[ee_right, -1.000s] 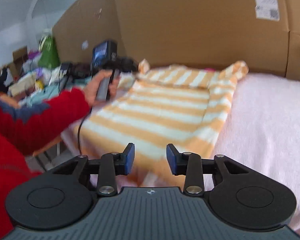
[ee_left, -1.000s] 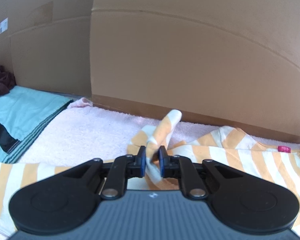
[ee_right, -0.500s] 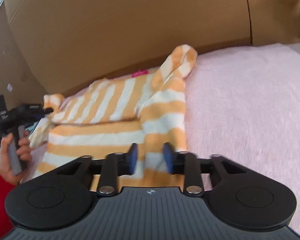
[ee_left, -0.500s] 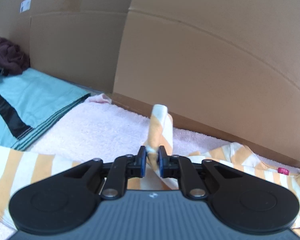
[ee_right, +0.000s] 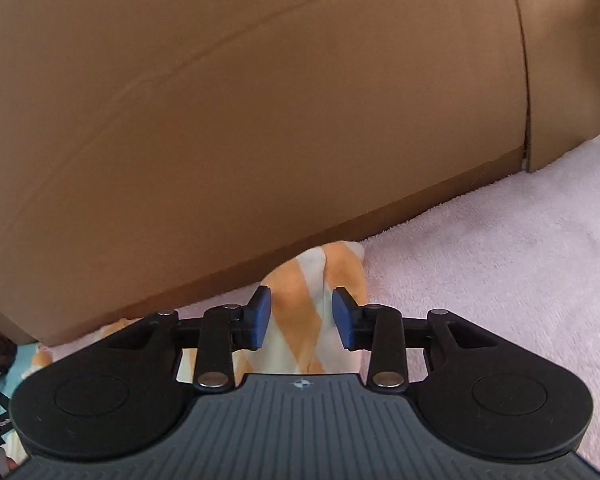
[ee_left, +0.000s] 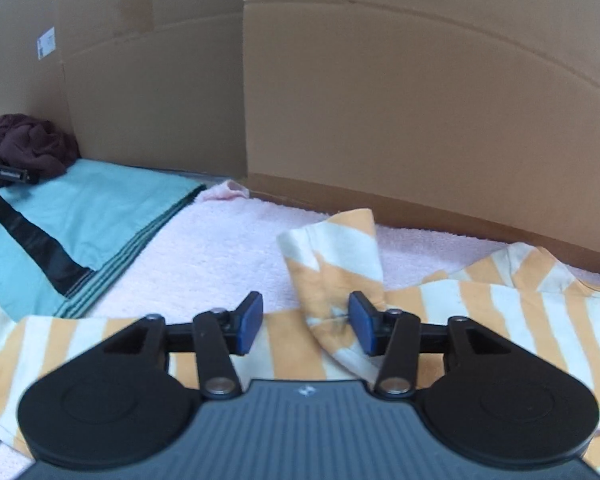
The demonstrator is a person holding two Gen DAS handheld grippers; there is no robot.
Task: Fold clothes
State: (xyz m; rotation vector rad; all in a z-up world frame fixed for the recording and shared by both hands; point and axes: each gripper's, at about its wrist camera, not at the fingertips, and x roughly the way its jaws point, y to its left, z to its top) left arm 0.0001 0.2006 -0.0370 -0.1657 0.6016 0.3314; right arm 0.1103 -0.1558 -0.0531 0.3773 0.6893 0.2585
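An orange-and-white striped shirt (ee_left: 500,320) lies spread on a pink towel (ee_left: 220,248). Its left sleeve (ee_left: 336,256) rests folded over the shirt body, just ahead of my left gripper (ee_left: 306,323), which is open with the sleeve fabric lying between its blue pads but not pinched. In the right wrist view, the shirt's other sleeve (ee_right: 300,304) runs between the blue pads of my right gripper (ee_right: 302,318), which is open around it. The sleeve tip points toward the cardboard wall.
A cardboard wall (ee_left: 380,100) stands close behind the towel. A teal cloth (ee_left: 80,212) with a dark strip lies at the left, with a dark maroon garment (ee_left: 24,144) bunched at its far end. Pink towel (ee_right: 500,240) extends to the right.
My left gripper has opened and let go of the sleeve, which now lies flat. My right gripper has swung forward onto the other sleeve, close to the cardboard wall.
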